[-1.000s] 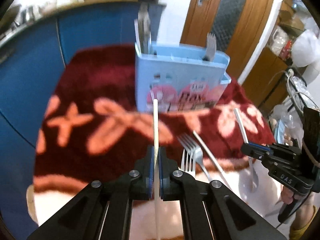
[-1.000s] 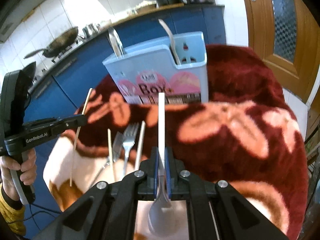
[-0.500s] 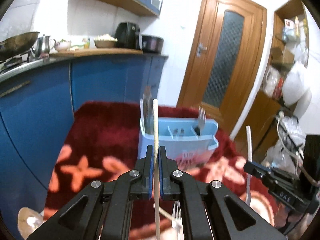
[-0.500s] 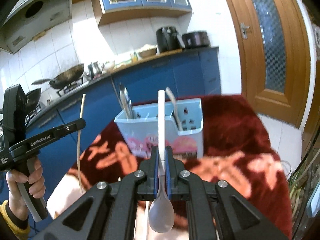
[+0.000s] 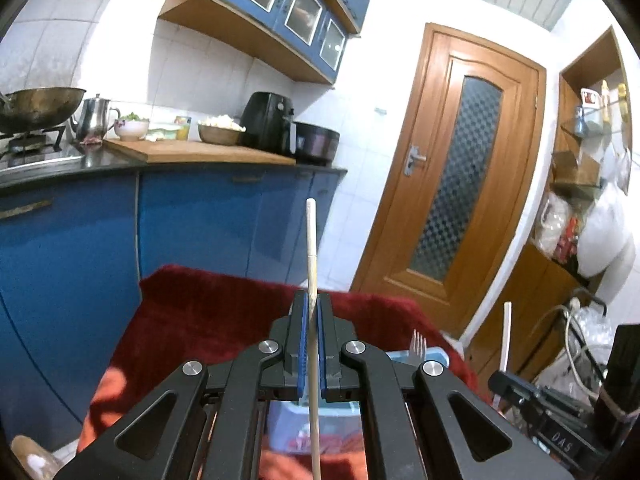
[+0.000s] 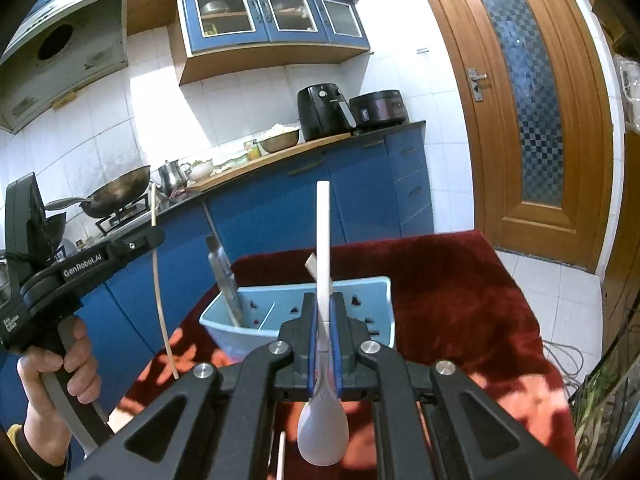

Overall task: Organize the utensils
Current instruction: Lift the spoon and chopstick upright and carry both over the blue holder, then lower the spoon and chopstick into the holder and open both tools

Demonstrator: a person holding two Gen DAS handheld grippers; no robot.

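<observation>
Two utensils are in the air at this moment: a wooden chopstick (image 5: 311, 264) clamped upright between the left tongs (image 5: 310, 312), and a white spoon (image 6: 323, 304) pinched by its handle in the right tongs (image 6: 323, 312), bowl hanging toward the camera. Both hang above the light-blue utensil holder (image 6: 372, 292), which stands on a counter covered by a red flowered cloth (image 6: 460, 280). Some sorting looks done already: a metal utensil (image 6: 224, 280) leans in the holder's left compartment, another handle stands behind the spoon, and a fork (image 5: 418, 346) pokes up from it in the left view. What remains, by my reading, is lowering these two pieces into their slots. Whether more utensils lie below cannot be told. Behind stand blue cabinets (image 5: 200, 220) and a wooden door (image 6: 532, 112).
</observation>
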